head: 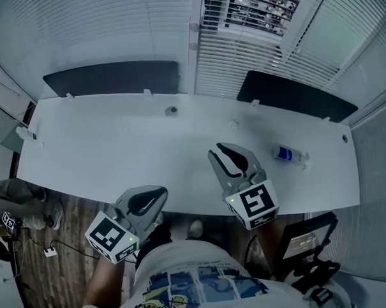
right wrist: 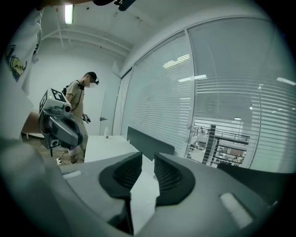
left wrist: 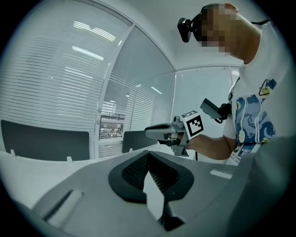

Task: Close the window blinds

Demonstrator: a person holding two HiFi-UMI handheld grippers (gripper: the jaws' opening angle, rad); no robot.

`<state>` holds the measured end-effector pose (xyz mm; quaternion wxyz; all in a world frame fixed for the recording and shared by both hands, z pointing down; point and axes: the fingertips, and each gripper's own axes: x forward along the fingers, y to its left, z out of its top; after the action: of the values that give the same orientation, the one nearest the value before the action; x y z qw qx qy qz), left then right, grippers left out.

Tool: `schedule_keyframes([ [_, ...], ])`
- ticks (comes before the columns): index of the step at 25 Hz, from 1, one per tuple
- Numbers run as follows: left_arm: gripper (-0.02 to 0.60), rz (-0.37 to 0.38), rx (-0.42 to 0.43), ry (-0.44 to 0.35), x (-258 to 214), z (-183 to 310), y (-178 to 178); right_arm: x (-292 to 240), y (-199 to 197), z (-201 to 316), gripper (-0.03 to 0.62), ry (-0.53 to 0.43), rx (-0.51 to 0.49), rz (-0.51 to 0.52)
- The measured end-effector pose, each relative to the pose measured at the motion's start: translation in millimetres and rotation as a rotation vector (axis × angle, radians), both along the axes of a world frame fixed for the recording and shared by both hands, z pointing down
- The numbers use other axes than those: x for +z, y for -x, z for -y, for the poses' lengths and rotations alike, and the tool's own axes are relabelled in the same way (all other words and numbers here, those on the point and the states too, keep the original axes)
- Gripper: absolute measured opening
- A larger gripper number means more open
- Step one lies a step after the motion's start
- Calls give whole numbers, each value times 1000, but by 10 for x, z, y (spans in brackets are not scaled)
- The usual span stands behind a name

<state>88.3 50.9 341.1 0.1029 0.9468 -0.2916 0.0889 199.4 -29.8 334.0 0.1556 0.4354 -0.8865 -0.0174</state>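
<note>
The window blinds run along the far side of the white table point(head: 116, 147). One strip of blinds point(head: 250, 10) has its slats open and shows a building outside; the same strip point(right wrist: 222, 143) point(left wrist: 111, 127) appears in both gripper views. The neighbouring blinds point(head: 104, 23) look flat and closed. My left gripper point(head: 160, 192) point(left wrist: 147, 155) hangs at the table's near edge, shut, its tips touching on nothing. My right gripper point(head: 223, 147) point(right wrist: 148, 159) is over the table's near half, open by a narrow gap with nothing in it. Both are far from the blinds.
Two dark divider panels point(head: 113, 78) point(head: 296, 94) stand along the table's far edge. A small clear bottle point(head: 289, 155) lies on the table to the right of my right gripper. Another person point(right wrist: 81, 111) stands at the table's far end. A device with a screen point(head: 305, 241) sits below right.
</note>
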Motion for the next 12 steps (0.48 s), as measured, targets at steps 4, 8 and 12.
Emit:
schedule_keyframes([
  [4,6,-6,18,10,34,-7,16,-14,25,-99,66,-6,6,21],
  [8,6,-20,55,-7,-39,52,-3,-47,-28,-199,48,-16,42,-11],
  [12,6,-19,111,-30,-146,-19,92,-138,21,-366,25,-24,91,-16],
])
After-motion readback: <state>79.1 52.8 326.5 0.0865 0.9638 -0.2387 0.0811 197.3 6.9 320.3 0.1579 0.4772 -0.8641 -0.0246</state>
